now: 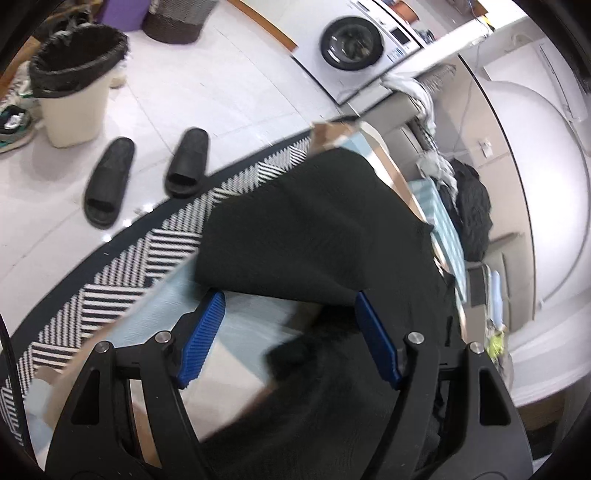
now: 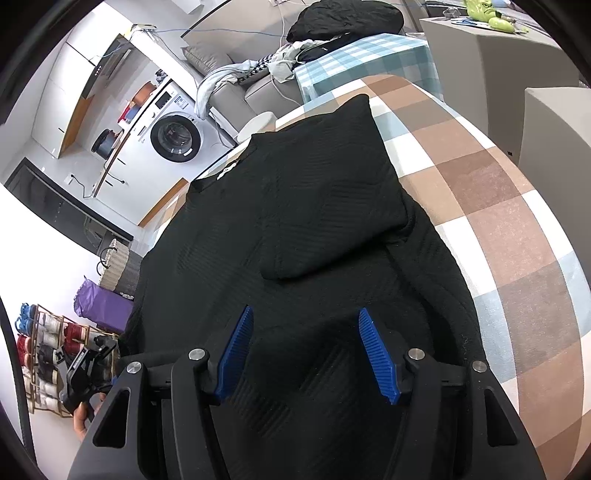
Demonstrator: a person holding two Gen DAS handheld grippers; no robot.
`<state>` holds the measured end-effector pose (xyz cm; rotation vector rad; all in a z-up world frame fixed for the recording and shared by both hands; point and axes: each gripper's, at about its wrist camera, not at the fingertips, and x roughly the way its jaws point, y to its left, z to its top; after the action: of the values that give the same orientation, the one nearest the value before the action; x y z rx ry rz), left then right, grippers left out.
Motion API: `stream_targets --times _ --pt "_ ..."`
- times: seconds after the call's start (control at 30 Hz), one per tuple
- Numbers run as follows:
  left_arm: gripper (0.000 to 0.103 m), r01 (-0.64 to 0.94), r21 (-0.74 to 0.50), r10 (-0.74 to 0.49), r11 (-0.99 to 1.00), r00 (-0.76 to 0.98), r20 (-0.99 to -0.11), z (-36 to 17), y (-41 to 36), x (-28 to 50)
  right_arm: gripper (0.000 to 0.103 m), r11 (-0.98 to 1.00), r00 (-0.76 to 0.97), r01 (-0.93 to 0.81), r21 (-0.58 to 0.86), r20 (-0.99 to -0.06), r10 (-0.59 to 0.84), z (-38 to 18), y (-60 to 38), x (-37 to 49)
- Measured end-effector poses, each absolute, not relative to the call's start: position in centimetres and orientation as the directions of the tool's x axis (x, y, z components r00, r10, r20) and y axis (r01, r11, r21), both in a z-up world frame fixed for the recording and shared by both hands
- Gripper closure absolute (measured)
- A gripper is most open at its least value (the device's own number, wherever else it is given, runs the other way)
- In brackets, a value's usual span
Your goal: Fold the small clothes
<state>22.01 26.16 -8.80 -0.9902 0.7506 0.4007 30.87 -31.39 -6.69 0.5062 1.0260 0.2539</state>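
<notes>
Mid-fold: both the left gripper (image 1: 288,301) and right gripper (image 2: 306,314) hover released over the black knit top (image 2: 295,221), whose twelve-o'clock sleeve lies folded; next, regrasp its hem.

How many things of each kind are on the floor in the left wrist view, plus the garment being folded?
Black slippers: 2
Bins lined with a black bag: 1
Woven baskets: 1
Striped rugs: 1
Washing machines: 1
Black garments on the checked cloth: 1
Total: 7
</notes>
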Motion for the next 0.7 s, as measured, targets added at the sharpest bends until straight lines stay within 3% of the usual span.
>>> stream_targets --times 0.33,0.43,0.5,0.53,0.6,0.7 --pt "0.033 -0.683 -0.527 0.031 0.505 0.625 -0.78 -11.3 29.8 21.0 0.041 0.862 0.489 0.019 0.507 -0.757 0.434 -6.8 -30.8 31.0" --pt "0.05 -0.667 -0.523 0.034 0.53 0.633 -0.773 -11.7 29.9 21.6 0.041 0.866 0.489 0.027 0.499 -0.762 0.424 -6.8 -31.0 31.0" --pt "0.085 -0.667 -0.494 0.078 0.558 0.635 -0.768 -11.4 29.9 22.2 0.041 0.866 0.493 0.037 0.498 -0.763 0.418 -6.8 -31.2 30.9" --pt "0.092 -0.667 -0.49 0.097 0.562 0.641 -0.761 -11.1 30.0 22.3 0.041 0.866 0.495 0.04 0.498 -0.763 0.416 -6.8 -31.3 30.9" --pt "0.1 -0.657 -0.488 0.125 0.575 0.66 -0.741 -10.3 30.2 22.5 0.041 0.865 0.502 0.047 0.5 -0.76 0.412 -6.7 -31.5 30.8" --pt "0.101 -0.643 -0.468 0.167 0.606 0.678 -0.715 -8.4 30.3 23.2 0.041 0.859 0.508 0.062 0.507 -0.757 0.41 -6.9 -32.0 30.6"
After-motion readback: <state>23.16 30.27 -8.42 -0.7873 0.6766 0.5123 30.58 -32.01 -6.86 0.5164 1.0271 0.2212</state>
